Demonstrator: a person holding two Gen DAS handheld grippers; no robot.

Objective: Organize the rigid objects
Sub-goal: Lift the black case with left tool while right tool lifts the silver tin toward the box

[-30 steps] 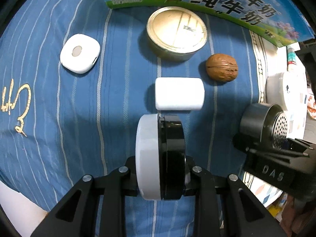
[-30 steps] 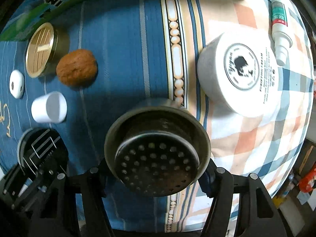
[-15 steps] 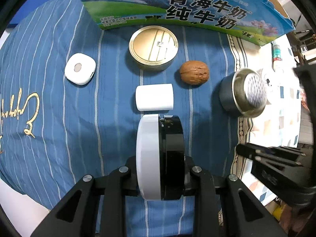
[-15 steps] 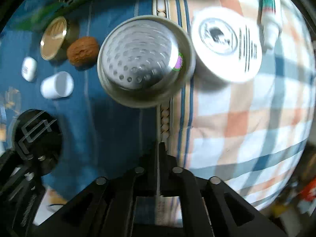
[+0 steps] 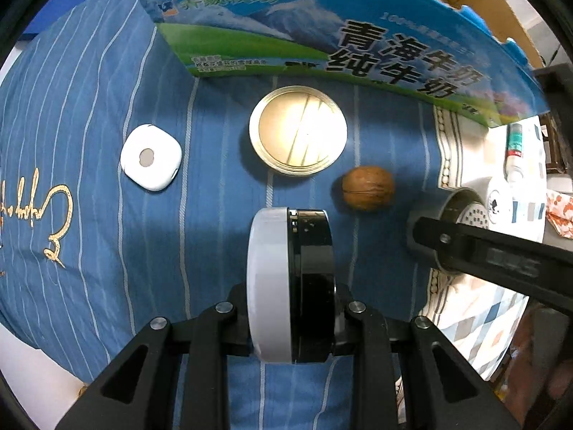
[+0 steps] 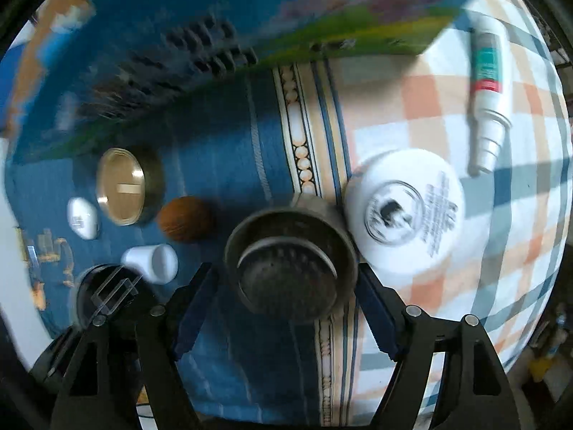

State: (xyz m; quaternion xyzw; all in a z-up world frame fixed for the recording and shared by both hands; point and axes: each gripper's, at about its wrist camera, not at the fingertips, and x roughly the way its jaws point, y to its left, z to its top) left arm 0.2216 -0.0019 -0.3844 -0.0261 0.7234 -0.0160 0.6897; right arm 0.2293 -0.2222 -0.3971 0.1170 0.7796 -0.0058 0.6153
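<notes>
My left gripper [image 5: 292, 326] is shut on a round black-and-white case [image 5: 292, 286], held on edge above the blue striped cloth [image 5: 89, 233]. Beyond it lie a gold tin [image 5: 298, 129], a walnut [image 5: 368, 188] and a white rounded-square case [image 5: 150, 157]. In the right wrist view a metal cup with a perforated insert [image 6: 292, 265] stands on the cloth between the fingers of my right gripper [image 6: 284, 272]. Those jaws are opening, and a gap shows beside the left pad [image 6: 195, 308]. A white cylinder [image 6: 152, 263] lies left of the cup; the left wrist view hides it behind the held case.
A milk carton box [image 5: 340, 43] stands along the far side. A white jar [image 6: 408, 211] touches the cup's right side, and a white tube [image 6: 489, 96] lies beyond it on the checked cloth [image 6: 501, 286]. The bed's edge drops off at the lower left.
The right gripper held the cup, then stood shut and empty above it, and now has its jaws apart around it. The left gripper has risen; the white cylinder is now hidden behind its case.
</notes>
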